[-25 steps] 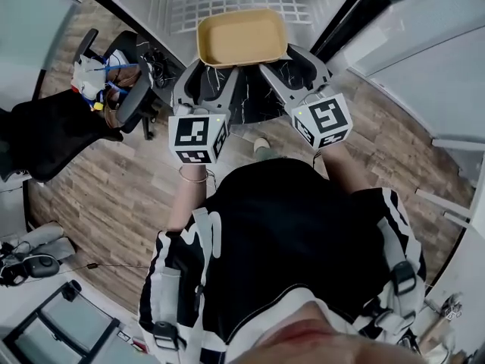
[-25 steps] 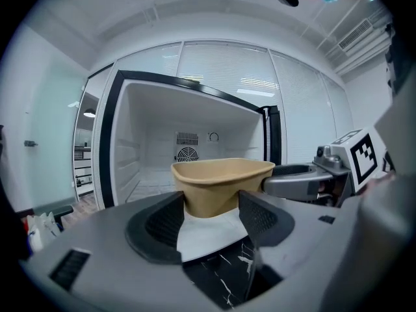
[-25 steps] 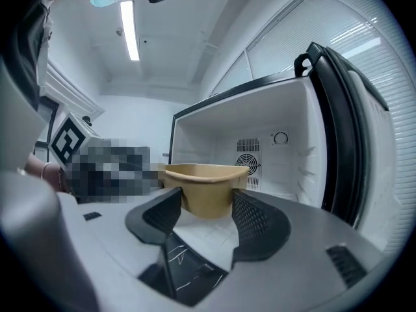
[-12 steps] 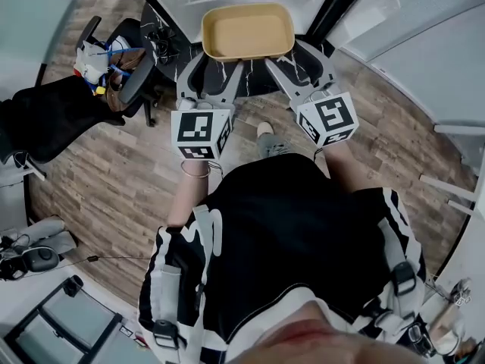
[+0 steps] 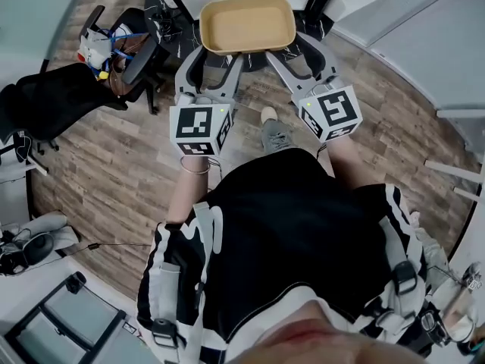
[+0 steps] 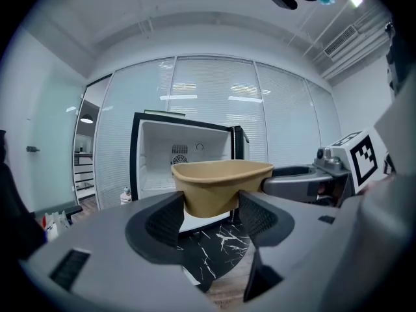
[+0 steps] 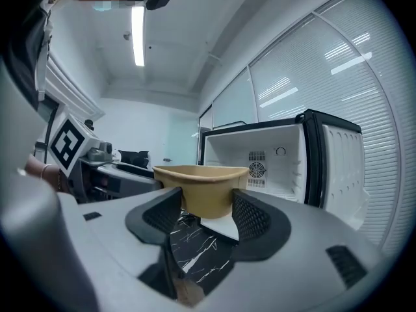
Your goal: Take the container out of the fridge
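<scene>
Left gripper (image 6: 209,208) fingers clench on the tan container (image 6: 221,182), one dark pad pressed to each side of its near end. Right gripper (image 7: 207,207) fingers grasp the same container (image 7: 201,186) the same way from the other end. Head view shows what the gripper views don't: both the left gripper (image 5: 212,61) and the right gripper (image 5: 297,55) meet under the container (image 5: 246,23), which is empty and open-topped, held level in the air in front of the person, marker cubes (image 5: 198,127) facing up. Gripper views add the fridge (image 6: 166,155): door open, white inside, vent on the back wall, standing behind the container, which is fully outside it. The right gripper view gives the fridge (image 7: 273,158) from the other side. Below the fingers is a black marbled slab (image 6: 218,242), then wood floor (image 5: 114,165). A black office chair (image 5: 61,108) is off to the left, only in the head view.
</scene>
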The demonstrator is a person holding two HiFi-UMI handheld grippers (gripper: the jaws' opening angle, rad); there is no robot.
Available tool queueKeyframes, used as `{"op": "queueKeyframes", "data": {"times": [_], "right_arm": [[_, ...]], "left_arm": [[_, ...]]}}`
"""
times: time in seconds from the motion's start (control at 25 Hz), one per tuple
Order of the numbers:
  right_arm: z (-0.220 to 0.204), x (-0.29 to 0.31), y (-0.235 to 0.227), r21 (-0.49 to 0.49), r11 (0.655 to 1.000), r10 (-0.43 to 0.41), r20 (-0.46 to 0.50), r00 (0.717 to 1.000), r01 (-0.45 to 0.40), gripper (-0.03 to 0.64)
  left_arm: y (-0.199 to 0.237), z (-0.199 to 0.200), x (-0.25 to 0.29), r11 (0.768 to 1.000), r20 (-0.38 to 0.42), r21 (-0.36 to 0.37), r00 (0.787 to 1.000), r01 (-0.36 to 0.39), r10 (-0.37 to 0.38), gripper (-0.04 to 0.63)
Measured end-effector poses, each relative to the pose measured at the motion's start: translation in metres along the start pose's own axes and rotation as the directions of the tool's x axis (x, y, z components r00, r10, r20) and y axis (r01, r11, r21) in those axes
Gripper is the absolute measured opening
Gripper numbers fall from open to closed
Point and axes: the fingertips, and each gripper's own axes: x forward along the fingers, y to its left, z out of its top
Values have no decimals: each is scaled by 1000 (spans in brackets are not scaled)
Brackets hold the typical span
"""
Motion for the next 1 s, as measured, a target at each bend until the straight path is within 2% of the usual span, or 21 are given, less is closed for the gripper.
{"op": "queueKeyframes", "data": {"times": [0.64,1.0], "right_arm": [[6,-79,69,9,999,-39,11,999,39,253],[8,-114,95,16,999,-32,29,999,32,253]], "left_arm": [[-44,-3,-92,999,13,15,999,32,-32,267],[-67,-3,-130,1000,24,21,999,23,-23,267]]}}
